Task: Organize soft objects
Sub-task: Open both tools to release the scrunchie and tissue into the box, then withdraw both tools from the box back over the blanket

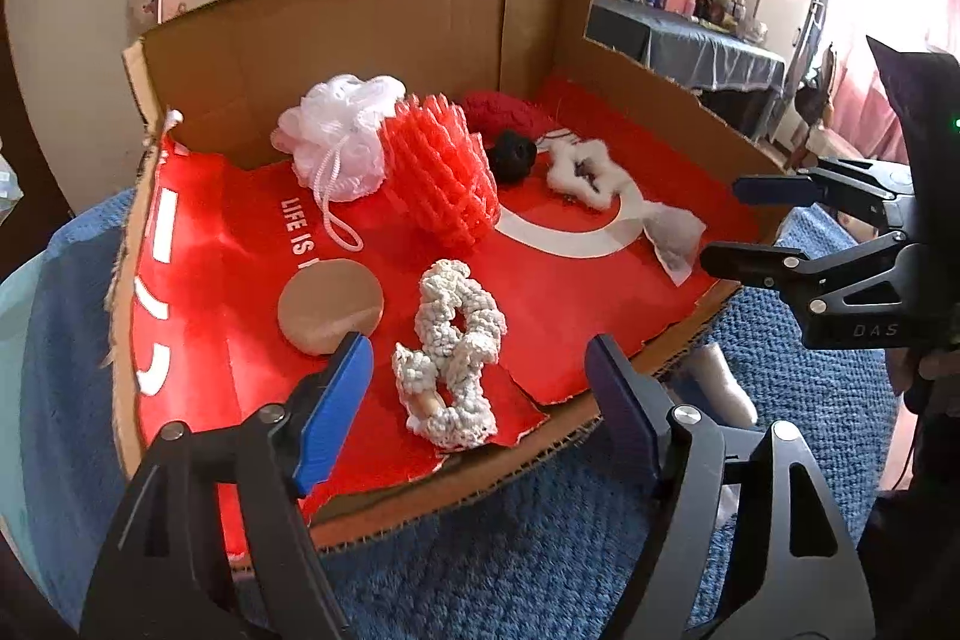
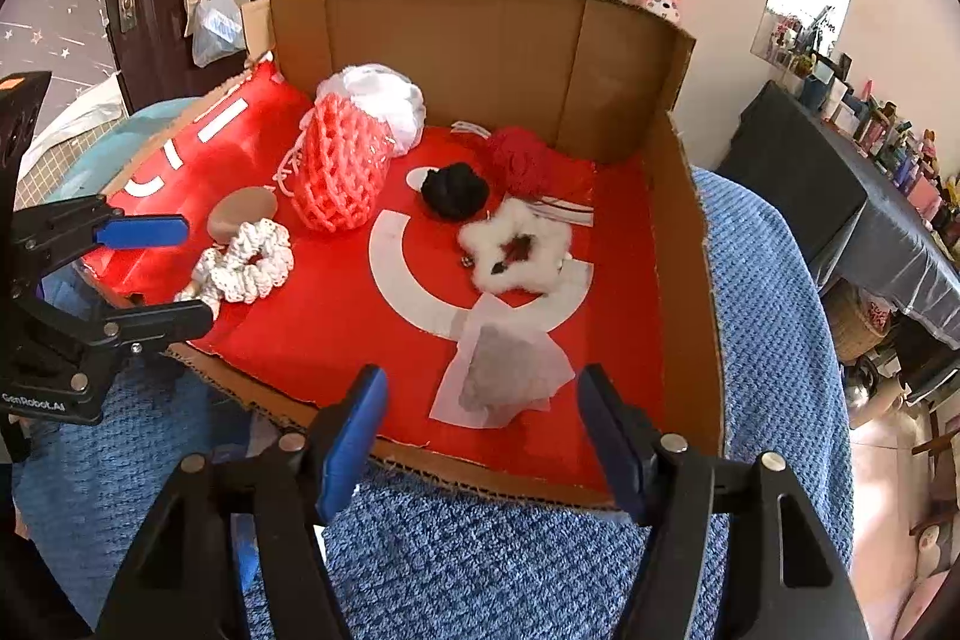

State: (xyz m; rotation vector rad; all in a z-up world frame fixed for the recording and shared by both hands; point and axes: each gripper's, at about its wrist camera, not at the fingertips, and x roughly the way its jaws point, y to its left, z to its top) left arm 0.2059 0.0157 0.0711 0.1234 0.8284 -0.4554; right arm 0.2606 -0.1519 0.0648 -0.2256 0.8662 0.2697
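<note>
An open cardboard box (image 1: 360, 40) with a red floor holds the soft things. A cream crochet scrunchie (image 1: 450, 352) lies near its torn front edge, next to a tan round pad (image 1: 330, 307). Further back sit a white mesh pouf (image 1: 342, 130), a red-pink net sponge (image 1: 441, 178), a black pom-pom (image 1: 510, 154), a red knitted piece (image 1: 504, 112), a white fluffy ring (image 2: 516, 244) and a white paper sachet (image 2: 498, 376). My left gripper (image 1: 477, 352) hovers open in front of the scrunchie, touching nothing. The right gripper (image 2: 483, 379) is open above the sachet, pads clear of it.
The box rests on a blue knitted blanket (image 1: 510, 550), with high walls at the back and right (image 2: 684, 220) and the front side cut low. A pale cylinder (image 1: 720, 376) lies on the blanket outside the front edge. A cluttered dark table (image 2: 840, 196) stands to the right.
</note>
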